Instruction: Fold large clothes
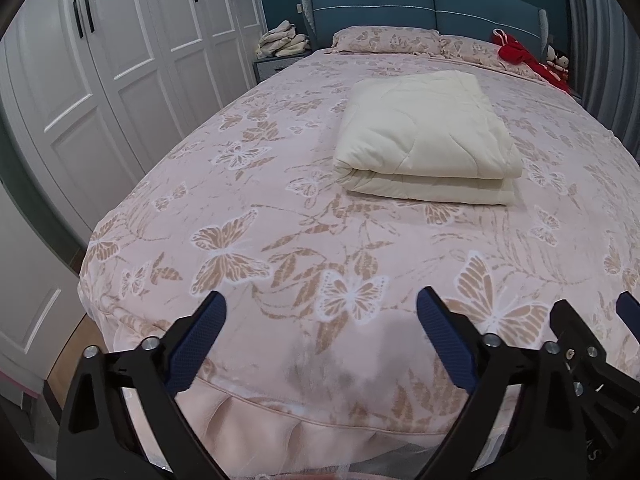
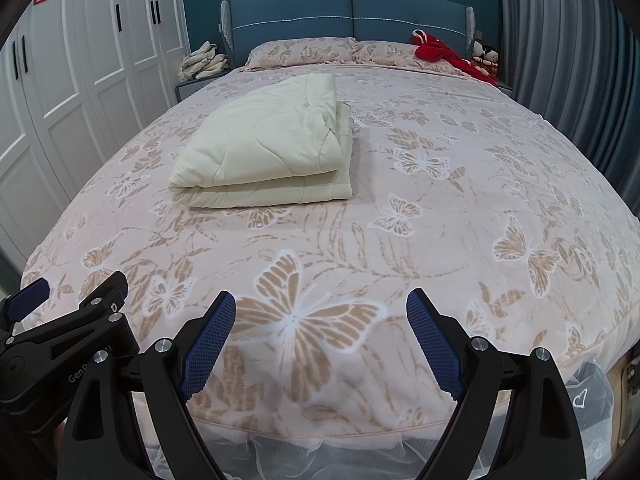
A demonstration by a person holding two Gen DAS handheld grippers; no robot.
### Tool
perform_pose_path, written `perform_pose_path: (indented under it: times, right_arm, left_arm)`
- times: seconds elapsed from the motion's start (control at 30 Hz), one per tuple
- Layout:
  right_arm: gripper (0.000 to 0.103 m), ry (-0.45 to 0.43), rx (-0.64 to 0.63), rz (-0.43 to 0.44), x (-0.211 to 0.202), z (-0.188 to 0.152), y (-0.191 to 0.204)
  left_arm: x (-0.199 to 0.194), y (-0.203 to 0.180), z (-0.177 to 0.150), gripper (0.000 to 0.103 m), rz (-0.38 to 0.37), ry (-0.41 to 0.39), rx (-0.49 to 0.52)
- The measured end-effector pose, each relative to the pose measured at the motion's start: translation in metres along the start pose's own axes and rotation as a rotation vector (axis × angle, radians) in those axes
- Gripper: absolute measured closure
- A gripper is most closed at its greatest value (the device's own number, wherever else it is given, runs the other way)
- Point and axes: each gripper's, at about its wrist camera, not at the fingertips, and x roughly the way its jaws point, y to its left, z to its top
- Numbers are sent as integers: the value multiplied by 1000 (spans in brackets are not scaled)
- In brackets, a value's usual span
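Observation:
A cream quilted blanket (image 1: 426, 136) lies folded into a thick rectangle on the middle of the bed, its rounded fold facing me; in the right wrist view the blanket (image 2: 264, 152) sits left of centre. My left gripper (image 1: 322, 300) hovers over the foot of the bed, open, with nothing between its blue pads. My right gripper (image 2: 322, 296) hangs beside it on the right, also open and empty. Both stand well short of the blanket. Each gripper shows at the edge of the other's view.
The bed carries a pink butterfly-print cover (image 1: 280, 208) with two matching pillows (image 2: 300, 50) at the blue headboard. Red clothing (image 2: 444, 54) and dolls lie at the far right. White wardrobe doors (image 1: 100, 80) line the left; a nightstand holds piled cloth (image 1: 282, 40). Grey curtains (image 2: 568, 60) hang on the right.

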Motion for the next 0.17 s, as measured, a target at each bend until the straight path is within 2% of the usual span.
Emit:
perform_pose_path:
  times: [0.17]
  right_arm:
    - [17,-4,7,-6,-1,3,5]
  left_arm:
    - [0,-1,1,15,-12,2,1]
